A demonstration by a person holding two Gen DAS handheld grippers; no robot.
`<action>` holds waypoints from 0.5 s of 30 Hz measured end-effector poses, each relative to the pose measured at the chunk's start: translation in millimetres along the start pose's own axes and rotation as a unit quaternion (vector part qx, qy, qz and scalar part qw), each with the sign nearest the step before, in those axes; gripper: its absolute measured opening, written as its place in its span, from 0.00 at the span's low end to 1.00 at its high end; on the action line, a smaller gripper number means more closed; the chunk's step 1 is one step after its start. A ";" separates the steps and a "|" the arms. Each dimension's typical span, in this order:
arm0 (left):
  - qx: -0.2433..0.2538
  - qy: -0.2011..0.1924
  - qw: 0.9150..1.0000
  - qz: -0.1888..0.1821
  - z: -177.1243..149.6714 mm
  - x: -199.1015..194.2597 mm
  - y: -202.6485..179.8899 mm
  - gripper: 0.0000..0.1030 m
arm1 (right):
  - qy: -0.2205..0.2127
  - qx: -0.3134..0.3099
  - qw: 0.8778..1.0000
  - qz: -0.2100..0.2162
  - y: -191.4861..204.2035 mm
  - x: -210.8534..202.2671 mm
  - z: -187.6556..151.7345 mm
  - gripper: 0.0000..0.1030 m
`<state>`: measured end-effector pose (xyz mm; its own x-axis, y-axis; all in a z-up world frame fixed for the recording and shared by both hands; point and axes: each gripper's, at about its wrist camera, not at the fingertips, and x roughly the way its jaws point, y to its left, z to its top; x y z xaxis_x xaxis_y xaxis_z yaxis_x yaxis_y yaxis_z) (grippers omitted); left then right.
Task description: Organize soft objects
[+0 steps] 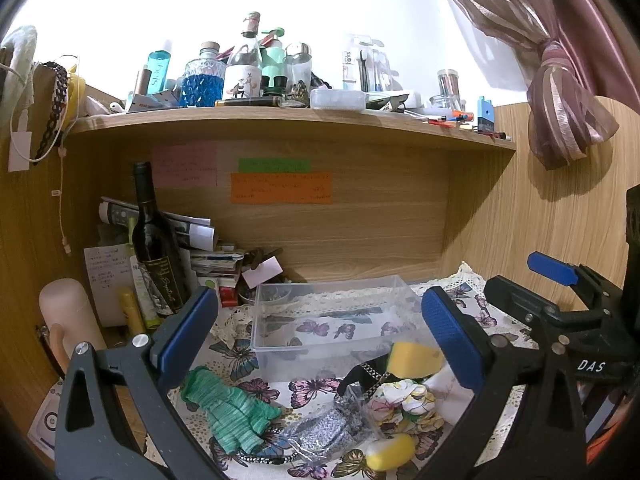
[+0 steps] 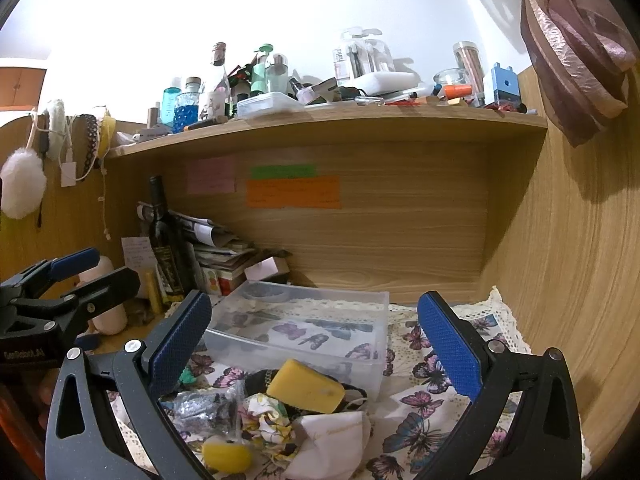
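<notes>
Grippers, left (image 1: 320,332) and right (image 2: 314,338), both hover spread apart and holding nothing above a sponge (image 2: 306,386), glove (image 1: 226,412) and mask (image 2: 332,440) beside a clear bin (image 2: 304,332).

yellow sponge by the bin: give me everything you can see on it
The yellow sponge is a porous foam wedge with a darker spot on its top face. It lies tilted on the pile of soft items, propped on a black strap and the floral cloth, right before the clear plastic bin. No gripper touches it.
</notes>
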<state>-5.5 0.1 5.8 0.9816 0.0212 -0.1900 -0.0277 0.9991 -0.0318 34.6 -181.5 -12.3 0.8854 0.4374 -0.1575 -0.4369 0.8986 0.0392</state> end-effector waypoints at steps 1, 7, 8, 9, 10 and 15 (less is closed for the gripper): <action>0.000 0.000 1.000 -0.001 0.2 -0.1 0.2 1.00 | 0.000 0.001 1.000 0.000 -0.2 -0.1 0.2 1.00; 0.001 -0.002 1.000 0.000 1.3 -1.3 -0.1 1.00 | -0.001 0.003 1.000 0.003 -0.1 -1.1 1.2 1.00; 0.001 -0.003 1.000 0.000 1.5 -1.4 -0.2 1.00 | -0.001 0.002 1.000 0.003 0.3 -1.4 1.3 1.00; 0.001 -0.003 1.000 0.000 1.6 -1.6 -0.2 1.00 | -0.001 0.001 1.000 0.004 0.9 -1.5 1.3 1.00; 0.000 -0.003 1.000 0.000 1.7 -1.7 0.0 1.00 | -0.001 0.000 1.000 0.003 1.4 -1.5 1.3 1.00; 0.002 -0.002 1.000 0.003 1.9 -1.9 -0.2 1.00 | 0.001 0.000 1.000 0.007 3.0 -2.6 1.0 1.00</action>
<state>-6.9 -0.1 8.0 0.9823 0.0265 -0.1857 -0.0319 0.9991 -0.0263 31.1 -179.9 -10.8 0.8791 0.4495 -0.1587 -0.4491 0.8926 0.0404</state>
